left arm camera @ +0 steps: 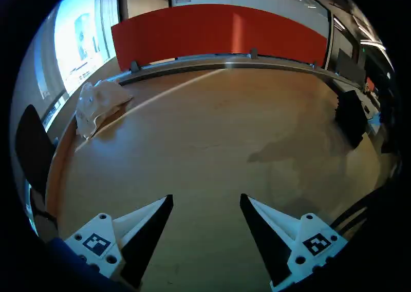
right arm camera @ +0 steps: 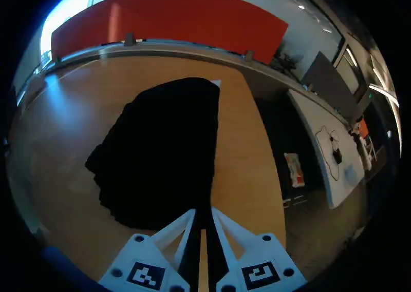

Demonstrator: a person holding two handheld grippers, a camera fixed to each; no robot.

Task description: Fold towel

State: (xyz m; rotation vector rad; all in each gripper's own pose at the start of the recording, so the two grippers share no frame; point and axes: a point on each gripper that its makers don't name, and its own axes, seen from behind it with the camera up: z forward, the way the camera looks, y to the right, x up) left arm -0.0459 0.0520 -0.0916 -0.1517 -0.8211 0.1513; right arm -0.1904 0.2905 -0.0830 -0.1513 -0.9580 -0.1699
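A black towel [right arm camera: 164, 153] lies spread on the wooden table [right arm camera: 246, 153], its left edge stepped in layers. My right gripper [right arm camera: 203, 215] is shut on the towel's near edge, close to the table's right side. In the left gripper view the same towel [left arm camera: 352, 115] appears as a dark heap at the far right of the table [left arm camera: 205, 133]. My left gripper [left arm camera: 205, 202] is open over bare wood, well away from the towel, with nothing between its fingers.
A crumpled white cloth [left arm camera: 97, 104] lies at the table's far left corner. A red partition [left arm camera: 221, 33] runs along the table's back edge. A dark chair [left arm camera: 33, 148] stands off the left side. A white desk [right arm camera: 329, 153] with cables stands beyond the right edge.
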